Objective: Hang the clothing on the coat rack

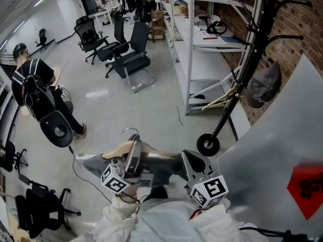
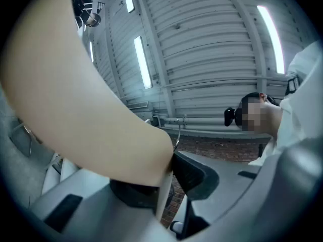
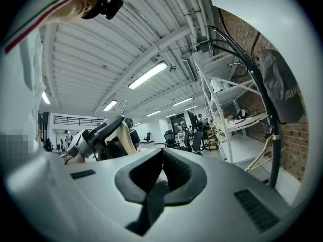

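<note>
head view: low centre, the clothing [image 1: 160,166] rides on a wooden hanger [image 1: 120,148], with the left gripper [image 1: 132,150] clamped on it and the right gripper [image 1: 192,161] pinched together. the coat rack [image 1: 254,49] stands upper right, well apart; hanging is not yet done.

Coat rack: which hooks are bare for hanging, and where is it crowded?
The rack's upper hooks by the brick wall are bare, with open air around them. Lower down it is crowded: a cap hangs there, and the shelf stands close beside.
</note>
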The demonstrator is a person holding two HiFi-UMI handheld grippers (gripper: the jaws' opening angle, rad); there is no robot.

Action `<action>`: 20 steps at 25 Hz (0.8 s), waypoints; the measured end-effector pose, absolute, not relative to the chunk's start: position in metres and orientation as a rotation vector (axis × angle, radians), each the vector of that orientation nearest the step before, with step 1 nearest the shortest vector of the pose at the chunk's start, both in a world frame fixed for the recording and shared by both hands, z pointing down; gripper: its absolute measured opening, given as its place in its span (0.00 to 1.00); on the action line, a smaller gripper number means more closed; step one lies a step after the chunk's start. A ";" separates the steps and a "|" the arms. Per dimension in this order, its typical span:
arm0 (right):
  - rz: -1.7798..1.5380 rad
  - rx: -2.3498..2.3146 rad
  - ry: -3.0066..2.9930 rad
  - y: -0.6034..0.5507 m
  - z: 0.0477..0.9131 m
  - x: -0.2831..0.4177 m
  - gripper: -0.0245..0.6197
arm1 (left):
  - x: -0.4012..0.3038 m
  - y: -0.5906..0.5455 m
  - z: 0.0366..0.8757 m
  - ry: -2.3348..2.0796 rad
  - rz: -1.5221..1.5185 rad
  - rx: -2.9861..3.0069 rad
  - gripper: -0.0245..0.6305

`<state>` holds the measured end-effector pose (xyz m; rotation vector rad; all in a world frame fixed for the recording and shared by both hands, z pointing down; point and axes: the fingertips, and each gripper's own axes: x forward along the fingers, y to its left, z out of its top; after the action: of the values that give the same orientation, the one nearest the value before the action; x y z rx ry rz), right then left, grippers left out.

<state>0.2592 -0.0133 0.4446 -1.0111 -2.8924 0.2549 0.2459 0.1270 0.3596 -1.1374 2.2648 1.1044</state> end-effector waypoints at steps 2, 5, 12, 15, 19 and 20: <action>0.247 -1.013 -2.899 -0.004 0.444 0.245 0.08 | 0.231 0.135 0.360 2.259 1.105 -1.142 0.22; 0.231 -1.012 -2.905 0.012 0.443 0.223 0.08 | 0.210 0.149 0.360 2.253 1.104 -1.147 0.22; 0.210 -0.996 -2.909 0.057 0.439 0.166 0.08 | 0.155 0.189 0.358 2.239 1.109 -1.171 0.22; 0.205 -0.996 -2.903 0.073 0.438 0.146 0.08 | 0.136 0.202 0.359 2.239 1.117 -1.175 0.22; 0.192 -0.995 -2.900 0.088 0.436 0.120 0.08 | 0.110 0.214 0.359 2.238 1.127 -1.188 0.22; 0.193 -0.991 -2.899 0.092 0.437 0.115 0.08 | 0.103 0.218 0.361 2.238 1.132 -1.191 0.22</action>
<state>0.1146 0.0921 0.4372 -0.9910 -2.8991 0.1929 0.1033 0.2176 0.3606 -1.1910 2.2385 1.1317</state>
